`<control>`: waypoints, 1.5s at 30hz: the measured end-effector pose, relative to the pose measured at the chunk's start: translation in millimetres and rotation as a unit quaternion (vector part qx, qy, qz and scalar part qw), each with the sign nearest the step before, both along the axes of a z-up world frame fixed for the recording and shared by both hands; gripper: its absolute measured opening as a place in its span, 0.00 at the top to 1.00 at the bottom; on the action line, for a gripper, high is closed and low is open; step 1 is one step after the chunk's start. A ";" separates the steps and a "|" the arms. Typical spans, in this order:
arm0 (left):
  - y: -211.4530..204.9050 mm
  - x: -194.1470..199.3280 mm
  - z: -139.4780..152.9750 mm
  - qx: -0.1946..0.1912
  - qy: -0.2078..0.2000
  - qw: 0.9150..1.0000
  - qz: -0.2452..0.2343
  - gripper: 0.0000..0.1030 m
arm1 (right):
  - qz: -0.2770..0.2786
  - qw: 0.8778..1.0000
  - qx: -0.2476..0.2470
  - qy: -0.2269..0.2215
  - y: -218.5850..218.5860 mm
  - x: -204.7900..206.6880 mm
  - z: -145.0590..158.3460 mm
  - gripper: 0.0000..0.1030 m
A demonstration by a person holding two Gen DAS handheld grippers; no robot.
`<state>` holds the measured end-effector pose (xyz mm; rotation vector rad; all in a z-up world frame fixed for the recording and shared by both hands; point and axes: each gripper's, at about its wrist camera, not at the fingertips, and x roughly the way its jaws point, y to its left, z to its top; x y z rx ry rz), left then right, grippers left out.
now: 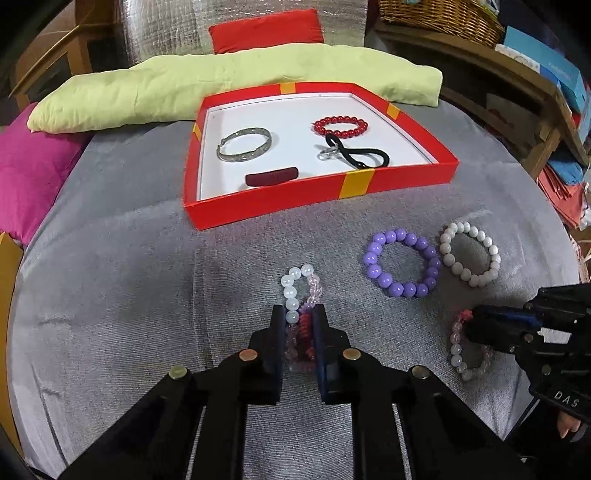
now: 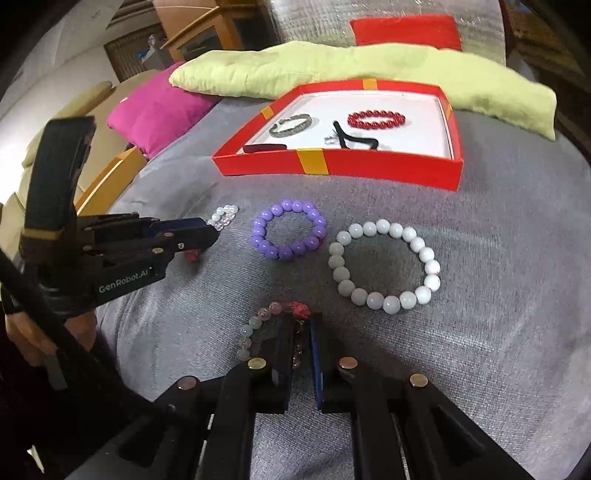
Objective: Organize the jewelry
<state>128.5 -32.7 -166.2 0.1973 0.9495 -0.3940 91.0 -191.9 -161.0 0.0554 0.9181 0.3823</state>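
Grey cloth, left: left gripper (image 1: pixel 299 326) pinched on clear-and-pink bead bracelet (image 1: pixel 295 291) | right: right gripper (image 2: pixel 303 332) clamped on pale bead bracelet (image 2: pixel 253 332) | handling: light, floppy elastic, slippery beads, best nipped across one strand | beyond: red box (image 1: pixel 317 195)

place: home living room | signs: grey sofa cover (image 1: pixel 110 295), cushions (image 1: pixel 33 173), wicker basket (image 1: pixel 439 14), wooden cabinet (image 2: pixel 199 33)

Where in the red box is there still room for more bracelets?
The red box has bare white floor along its back wall, behind the silver bangle and red bead bracelet. Its front right is crowded by the black hair tie.
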 end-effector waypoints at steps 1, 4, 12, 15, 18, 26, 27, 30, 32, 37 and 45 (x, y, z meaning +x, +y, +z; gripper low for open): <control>1.4 -0.3 1.3 -0.002 -0.001 1.000 0.002 0.90 | 0.001 1.000 0.002 -0.002 0.5 -0.1 0.6 0.91; 4.7 -1.7 8.8 -0.011 -0.013 1.000 0.008 0.94 | -0.002 0.999 0.031 -0.007 -3.9 0.0 5.6 0.91; 8.4 -6.0 20.8 -0.025 -0.032 0.999 0.012 0.94 | -0.012 0.996 0.087 -0.031 -14.4 -1.4 23.4 0.91; 12.0 -5.9 22.5 -0.031 -0.032 0.999 0.013 0.94 | -0.016 0.995 0.092 -0.030 -16.2 -1.0 24.6 0.91; 14.9 -1.3 17.2 -0.030 -0.014 0.999 0.018 0.94 | -0.020 0.995 0.096 -0.023 -19.2 -0.5 21.9 0.91; 17.0 -2.9 10.2 -0.049 0.019 0.999 0.012 0.47 | -0.001 0.996 0.087 0.004 -9.1 2.7 11.1 0.91; 16.0 -4.0 10.5 -0.051 0.018 0.998 0.010 0.42 | 0.002 0.996 0.084 0.009 -7.5 3.0 9.4 0.91; 11.5 -5.8 11.2 -0.050 0.017 0.999 0.000 0.42 | 0.000 0.997 0.071 0.023 -5.4 5.3 2.9 0.91; 7.7 -4.7 7.2 -0.037 0.019 0.999 -0.001 0.42 | -0.004 0.997 0.068 0.034 -6.4 6.8 -1.3 0.91; 5.6 1.2 -3.4 -0.021 0.025 0.999 0.008 0.47 | -0.005 0.997 0.069 0.045 -8.5 8.6 -3.0 0.91; -0.9 -5.5 -2.1 0.004 -0.005 1.000 -0.013 0.86 | -0.008 0.995 0.089 0.045 -12.9 7.0 1.3 0.54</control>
